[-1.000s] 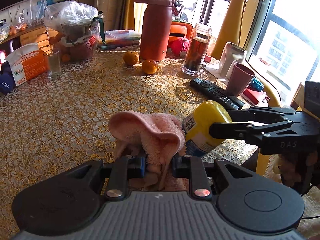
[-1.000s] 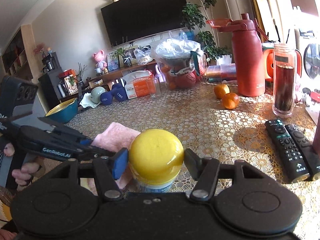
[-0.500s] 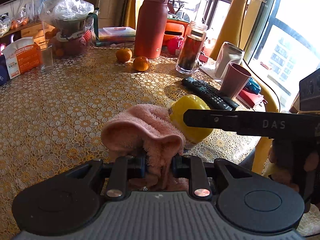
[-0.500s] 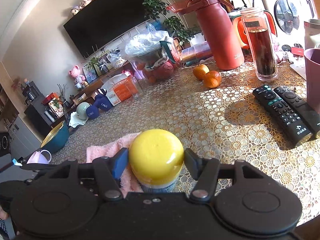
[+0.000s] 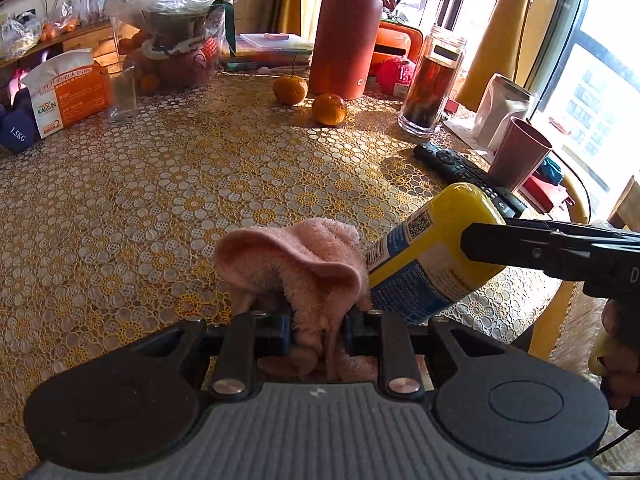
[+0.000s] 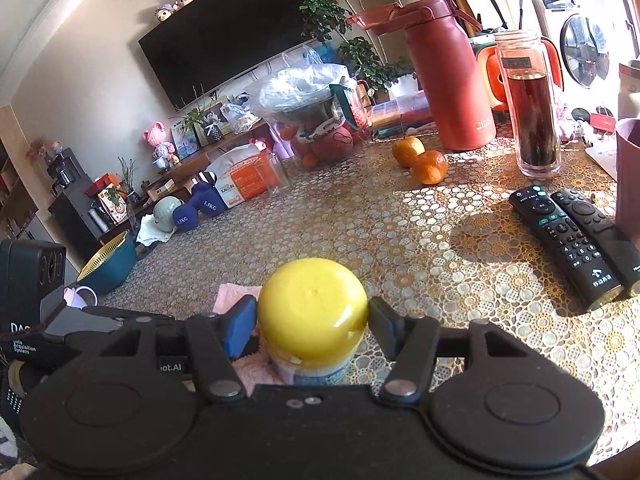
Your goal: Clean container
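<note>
My left gripper (image 5: 316, 330) is shut on a bunched pink cloth (image 5: 292, 256), held just above the patterned table. Pressed against the cloth's right side is the yellow container with a blue and white label (image 5: 432, 256), tilted with its yellow cap up and to the right. My right gripper (image 6: 312, 322) is shut on this container (image 6: 312, 308) near its cap; one black finger (image 5: 540, 248) crosses the container in the left wrist view. In the right wrist view the pink cloth (image 6: 234, 294) shows behind the left finger, and the left gripper's body (image 6: 100, 320) sits low on the left.
On the lace-covered table (image 5: 180, 184) stand a red jug (image 5: 346, 28), a glass jar of dark liquid (image 5: 434, 80), two oranges (image 5: 310, 100), a drinking glass (image 5: 120, 90), an orange box (image 5: 66, 92), two remotes (image 6: 572, 236) and a maroon cup (image 5: 518, 154). The table's edge runs at the right.
The container has tilted back so its label side faces the cloth, and the right gripper's finger sits lower across it. The cloth stays pressed against the container.
</note>
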`<state>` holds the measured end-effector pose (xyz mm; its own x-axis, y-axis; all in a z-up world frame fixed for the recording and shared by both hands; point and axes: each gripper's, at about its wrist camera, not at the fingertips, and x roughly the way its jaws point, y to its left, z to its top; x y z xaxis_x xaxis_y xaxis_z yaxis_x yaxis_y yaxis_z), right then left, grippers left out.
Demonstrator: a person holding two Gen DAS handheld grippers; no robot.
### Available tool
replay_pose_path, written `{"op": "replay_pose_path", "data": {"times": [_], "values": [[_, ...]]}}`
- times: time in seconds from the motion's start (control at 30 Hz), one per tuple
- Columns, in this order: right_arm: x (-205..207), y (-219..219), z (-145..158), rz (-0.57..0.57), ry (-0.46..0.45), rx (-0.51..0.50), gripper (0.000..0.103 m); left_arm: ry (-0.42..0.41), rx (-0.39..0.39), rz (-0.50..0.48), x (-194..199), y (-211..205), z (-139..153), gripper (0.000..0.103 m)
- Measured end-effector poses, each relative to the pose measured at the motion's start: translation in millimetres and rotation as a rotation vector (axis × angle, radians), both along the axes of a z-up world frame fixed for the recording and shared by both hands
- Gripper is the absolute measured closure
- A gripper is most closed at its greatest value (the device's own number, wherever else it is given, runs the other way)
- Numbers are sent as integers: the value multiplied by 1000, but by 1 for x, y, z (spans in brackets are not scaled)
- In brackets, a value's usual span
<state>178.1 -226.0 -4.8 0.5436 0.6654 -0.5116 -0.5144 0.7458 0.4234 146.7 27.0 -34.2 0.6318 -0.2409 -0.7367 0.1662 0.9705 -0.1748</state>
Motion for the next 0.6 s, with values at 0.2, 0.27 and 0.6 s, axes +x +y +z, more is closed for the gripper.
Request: {"op": "replay_pose_path", "data": {"times": [0.2,0.27,0.6], "values": [[-1,-2,-2,6,-6,9,43,-63,-5,-39,-18,0,31,80],[-1,-2,-2,6,-8,10,43,-94,-18,-60,-23,-2,44,80],[-18,10,3,105,-127,-90,43,-135,-70,-152,-13,-13,74,80]]}}
